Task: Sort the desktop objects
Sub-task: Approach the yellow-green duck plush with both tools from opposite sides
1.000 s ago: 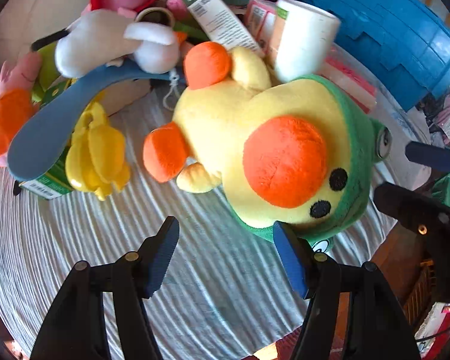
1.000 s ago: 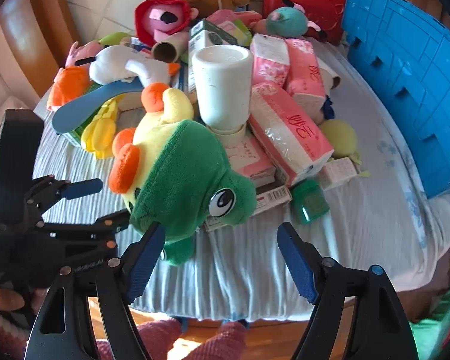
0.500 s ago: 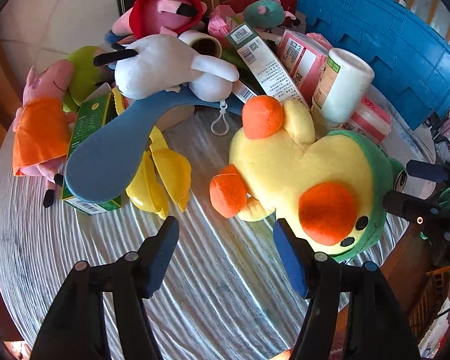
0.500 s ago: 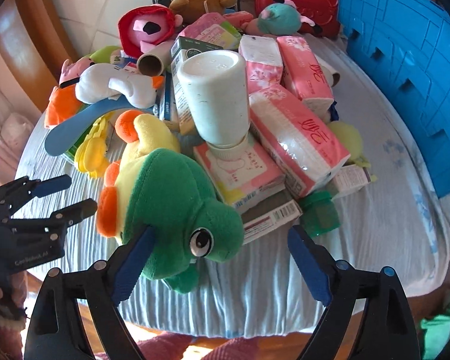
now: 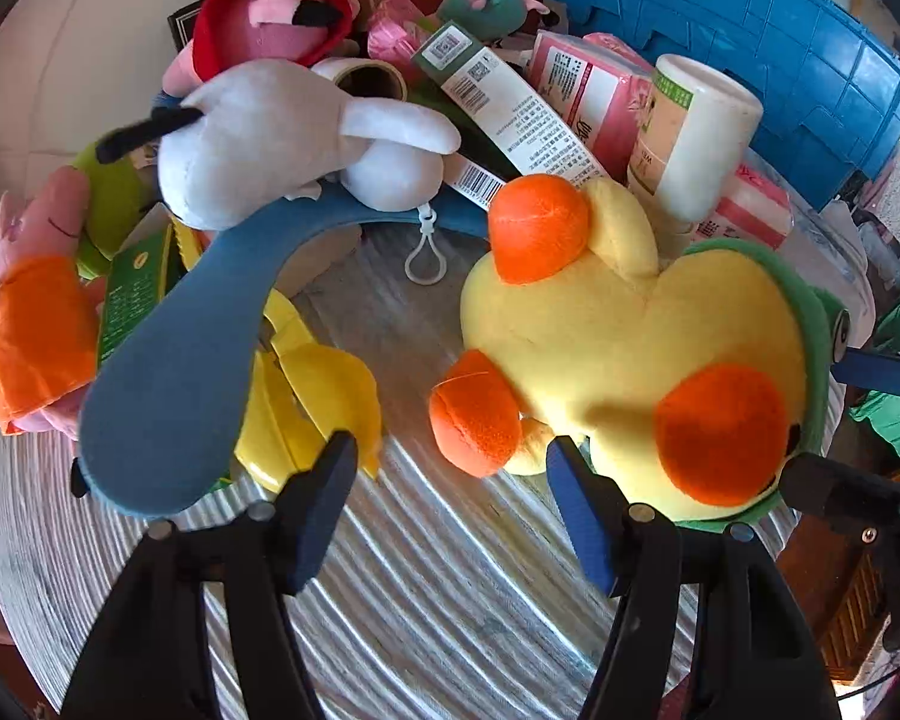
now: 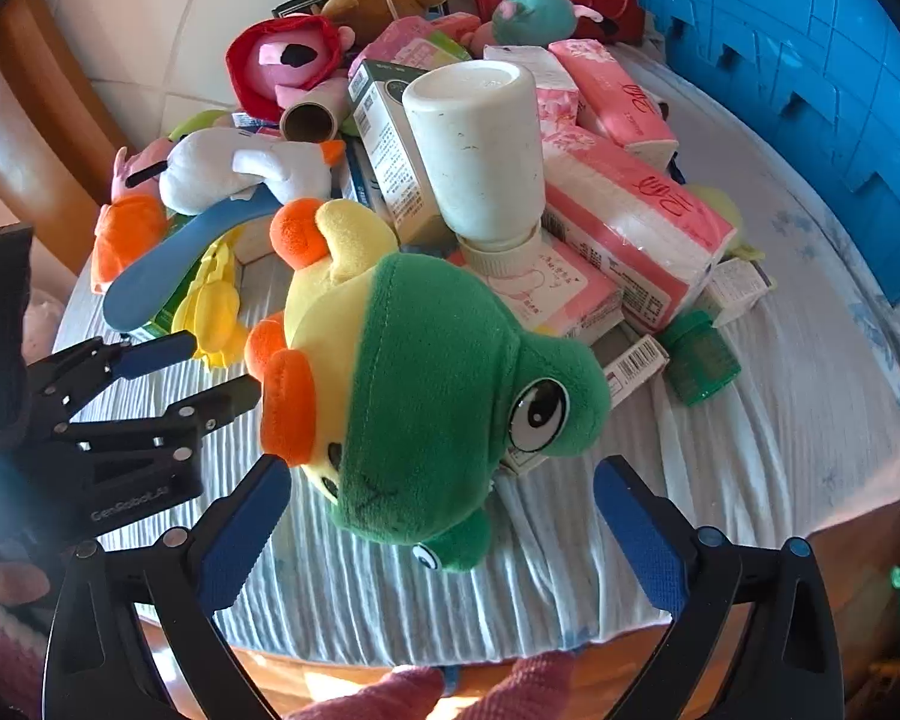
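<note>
Right wrist view shows your right tool (image 6: 441,537) wide open and holding nothing, with the yellow plush duck in a green frog hood (image 6: 426,396) lying between its fingers, the hood nearest you and no pad touching it that you can see. Your left tool (image 5: 450,510) is open and empty too; the duck's orange foot (image 5: 477,423) sits just ahead of its gap, and its right finger is close against the plush body. By the look of it, sorting has barely begun: the heap beyond both tools is all mixed, with the white plush bird (image 5: 282,144), the upturned white plastic bottle (image 6: 480,150), the pink tissue packs (image 6: 630,222) and the small green jar (image 6: 699,360) piled together on the striped worktop (image 5: 450,612). The blue plastic crate (image 6: 810,78), far right of your right tool, shows only its outer wall; you cannot tell what it holds. Nearly everything is left.
</note>
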Available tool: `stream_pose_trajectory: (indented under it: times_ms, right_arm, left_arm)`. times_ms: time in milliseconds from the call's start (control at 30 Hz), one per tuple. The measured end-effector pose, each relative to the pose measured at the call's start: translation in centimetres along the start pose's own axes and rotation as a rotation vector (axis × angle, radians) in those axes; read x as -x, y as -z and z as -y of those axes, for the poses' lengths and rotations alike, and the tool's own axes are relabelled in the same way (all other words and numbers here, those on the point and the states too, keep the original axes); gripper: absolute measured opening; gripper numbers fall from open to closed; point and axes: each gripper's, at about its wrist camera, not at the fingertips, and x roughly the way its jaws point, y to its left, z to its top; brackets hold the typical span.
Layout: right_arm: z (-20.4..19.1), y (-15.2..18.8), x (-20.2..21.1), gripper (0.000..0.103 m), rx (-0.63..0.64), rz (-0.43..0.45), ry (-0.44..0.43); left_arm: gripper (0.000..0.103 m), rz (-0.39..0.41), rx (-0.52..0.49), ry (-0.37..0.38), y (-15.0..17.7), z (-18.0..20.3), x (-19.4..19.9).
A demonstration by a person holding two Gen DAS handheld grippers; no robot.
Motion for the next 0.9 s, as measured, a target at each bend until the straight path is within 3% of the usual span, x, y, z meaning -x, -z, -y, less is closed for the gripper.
stream_pose_trajectory:
  times_ms: [67, 233, 300, 367, 500, 633, 733, 833, 900]
  right_arm:
    - [-0.1, -0.2, -0.7, 0.102, 0.002, -0.007, 0.022]
    - [0.0, -0.9, -1.5, 0.099, 0.033, -0.003, 0.066]
    - [-0.1, -1.0, -1.5, 0.098, 0.049, -0.003, 0.073]
    - [0.0, -1.1, -1.6, 0.098, 0.057, -0.008, 0.073]
    - [0.2, -1.3, -1.8, 0.098, 0.057, -0.008, 0.072]
    - [-0.3, -1.5, -2.0, 0.093, 0.13, -0.007, 0.034]
    - [-2.7, -1.7, -2.0, 0.086, 0.287, 0.01, 0.026]
    - [-4.5, -2.4, -2.2, 0.086, 0.371, 0.034, 0.02]
    - [-4.8, -3.3, -3.1, 0.086, 0.391, 0.036, 0.07]
  left_arm:
    - [0.064, 0.024, -0.04, 0.002, -0.7, 0.6, -0.5]
    - [0.06, -0.048, -0.051, 0.012, -0.2, 1.1, -2.5]
    - [0.04, -0.102, -0.025, 0.022, 0.3, 0.8, -4.1]
    - [0.025, -0.1, 0.05, 0.093, 0.2, 0.0, -4.9]
    - [0.014, -0.05, 0.097, 0.111, 0.1, -0.5, -4.4]
    - [0.003, -0.009, 0.052, 0.092, 1.0, 0.1, -2.3]
    - [0.002, 0.045, 0.039, 0.075, 2.1, 0.1, 0.9]
    - [0.002, 0.023, 0.072, 0.037, 3.3, -1.1, 2.0]
    - [0.002, 0.001, 0.111, -0.014, 3.3, -2.9, 1.4]
